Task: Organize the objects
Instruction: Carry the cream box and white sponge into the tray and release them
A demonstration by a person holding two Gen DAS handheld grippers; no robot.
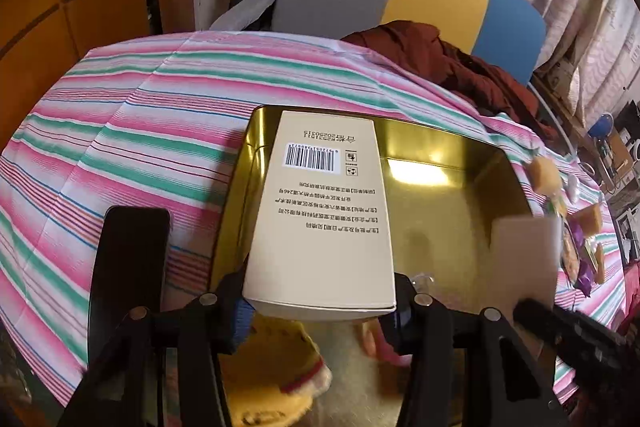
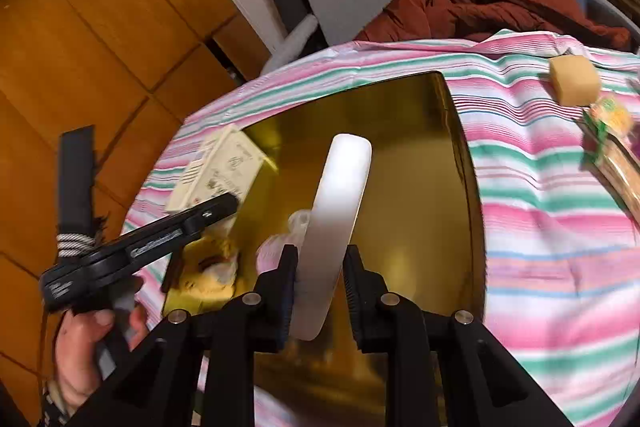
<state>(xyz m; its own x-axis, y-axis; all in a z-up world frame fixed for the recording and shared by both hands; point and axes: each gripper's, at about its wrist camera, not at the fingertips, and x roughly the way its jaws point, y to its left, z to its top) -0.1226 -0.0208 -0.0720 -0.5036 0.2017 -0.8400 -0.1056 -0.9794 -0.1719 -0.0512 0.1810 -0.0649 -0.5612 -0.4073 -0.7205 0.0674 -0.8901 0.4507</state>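
Box (image 1: pixel 320 211) clamped in left gripper (image 1: pixel 320 301), over the tin (image 1: pixel 440 163). Right gripper (image 2: pixel 320 279) grips white piece (image 2: pixel 340 207) (also over tin). Risk: grippers collide, crowded inside.

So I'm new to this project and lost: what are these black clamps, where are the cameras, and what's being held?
They are hand-held grippers, one per hand, each with a camera looking along its fingers. The left view shows the left gripper shut on a beige box over a gold tin. The right view shows the right gripper shut on a white flat object over the same tin, with the person's left hand at the lower left. The tin sits on a striped cloth; a yellow block lies nearby.
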